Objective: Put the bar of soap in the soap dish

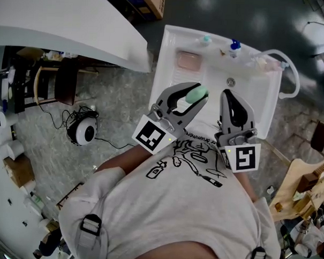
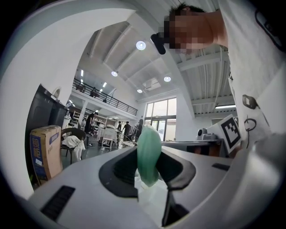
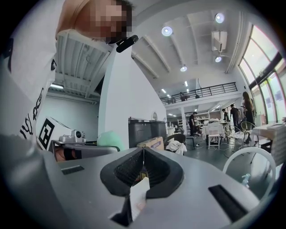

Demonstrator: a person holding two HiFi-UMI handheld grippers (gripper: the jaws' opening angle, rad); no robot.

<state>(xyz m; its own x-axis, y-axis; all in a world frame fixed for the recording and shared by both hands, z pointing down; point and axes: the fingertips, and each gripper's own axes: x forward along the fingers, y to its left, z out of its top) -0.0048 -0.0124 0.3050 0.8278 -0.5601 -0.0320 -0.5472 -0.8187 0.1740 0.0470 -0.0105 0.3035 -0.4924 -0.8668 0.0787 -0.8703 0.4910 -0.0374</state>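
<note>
A pale green bar of soap (image 1: 196, 94) is clamped between the jaws of my left gripper (image 1: 195, 96), which is held over the near rim of a white sink (image 1: 168, 51). The soap (image 2: 148, 154) stands on edge between the dark pads in the left gripper view. A pink soap dish (image 1: 188, 60) sits on the sink's left ledge, beyond the soap. My right gripper (image 1: 231, 100) is beside the left one, shut with nothing between its jaws. In the right gripper view the soap (image 3: 110, 138) shows at the left, behind the left gripper's body.
The sink has a drain (image 1: 231, 81), small bottles (image 1: 235, 46) along its back edge and a white hose (image 1: 290, 73) at the right. A white counter (image 1: 70, 25) lies at the left, and a round speaker (image 1: 82, 131) with cables sits on the floor.
</note>
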